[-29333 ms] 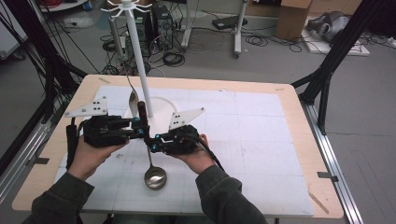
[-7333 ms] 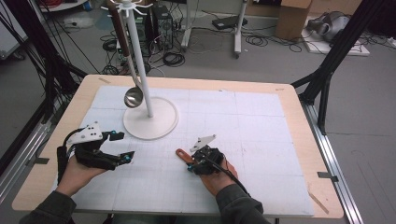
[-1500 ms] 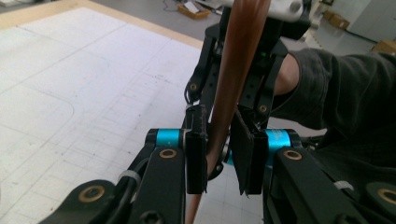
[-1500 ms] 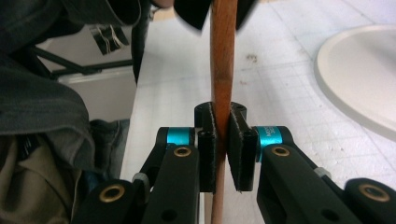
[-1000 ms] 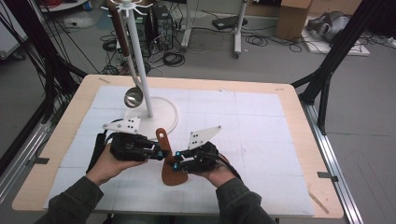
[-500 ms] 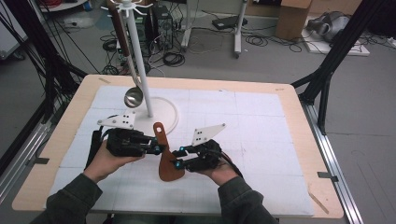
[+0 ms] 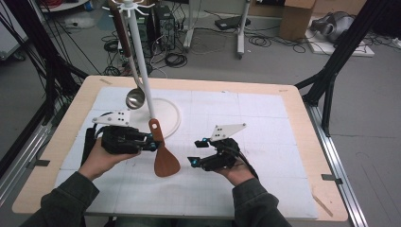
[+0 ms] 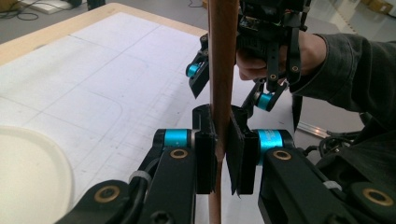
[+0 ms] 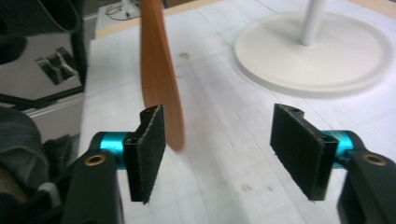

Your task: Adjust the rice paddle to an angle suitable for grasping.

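Observation:
A brown wooden spatula [image 7: 164,161] hangs blade-down over the white mat. My left gripper [image 7: 151,144] is shut on its handle [image 8: 221,65], which stands upright between the pads [image 8: 205,154]. My right gripper [image 7: 197,152] sits just right of the blade, and its jaws have just been opening. In the right gripper view the right gripper [image 9: 223,151] is open with nothing between its pads, and the spatula blade [image 9: 161,79] lies beyond the left pad. A hand carrying the right gripper [image 8: 232,87] shows behind the handle.
A white utensil stand [image 7: 142,61] rises from a round base [image 7: 168,116] behind the grippers, with a metal ladle [image 7: 135,98] hanging from it. The base [image 9: 317,56] lies ahead of the right gripper. The wooden table edge [image 7: 302,142] borders the mat.
The right gripper's jaws have come apart off the spatula blade, and that hand has drawn a little to the right. The left gripper still holds the handle in about the same place.

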Demonstrator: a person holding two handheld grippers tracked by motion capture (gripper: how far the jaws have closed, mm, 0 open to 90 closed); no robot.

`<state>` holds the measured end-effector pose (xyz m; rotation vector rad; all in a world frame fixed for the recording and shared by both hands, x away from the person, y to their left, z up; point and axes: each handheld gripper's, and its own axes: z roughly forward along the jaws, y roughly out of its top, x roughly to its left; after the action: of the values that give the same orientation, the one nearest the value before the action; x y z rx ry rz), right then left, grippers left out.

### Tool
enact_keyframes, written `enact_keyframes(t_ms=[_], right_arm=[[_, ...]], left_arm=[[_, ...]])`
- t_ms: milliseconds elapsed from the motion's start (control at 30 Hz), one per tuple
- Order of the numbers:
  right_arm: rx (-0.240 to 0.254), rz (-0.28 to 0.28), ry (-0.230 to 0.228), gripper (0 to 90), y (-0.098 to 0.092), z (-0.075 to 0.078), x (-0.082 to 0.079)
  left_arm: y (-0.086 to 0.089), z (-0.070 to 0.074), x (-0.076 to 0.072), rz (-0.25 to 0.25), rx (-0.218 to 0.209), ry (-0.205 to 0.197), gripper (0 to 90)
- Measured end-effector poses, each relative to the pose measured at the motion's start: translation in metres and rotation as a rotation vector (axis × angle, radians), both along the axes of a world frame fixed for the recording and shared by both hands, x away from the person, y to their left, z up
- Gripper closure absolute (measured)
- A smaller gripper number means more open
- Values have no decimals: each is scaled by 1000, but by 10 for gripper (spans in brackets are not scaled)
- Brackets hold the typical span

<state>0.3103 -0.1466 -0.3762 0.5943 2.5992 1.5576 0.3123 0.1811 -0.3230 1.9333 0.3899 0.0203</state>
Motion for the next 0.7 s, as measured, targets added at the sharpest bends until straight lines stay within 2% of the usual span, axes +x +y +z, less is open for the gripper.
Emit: enact_keyframes(t_ms=[100, 333, 433, 700], right_arm=[[-9, -38, -10, 293, -10, -1, 0], [-20, -104, -13, 229, -29, -5, -3], [-22, -133, -14, 214, -37, -6, -4], [-28, -206, -23, 167, -61, -8, -6]], left_arm=[[4, 7, 2, 10, -9, -6, 820], [11, 18, 5, 29, 7, -24, 821], [13, 26, 6, 28, 9, -39, 820], [18, 41, 14, 39, 18, -48, 820]])
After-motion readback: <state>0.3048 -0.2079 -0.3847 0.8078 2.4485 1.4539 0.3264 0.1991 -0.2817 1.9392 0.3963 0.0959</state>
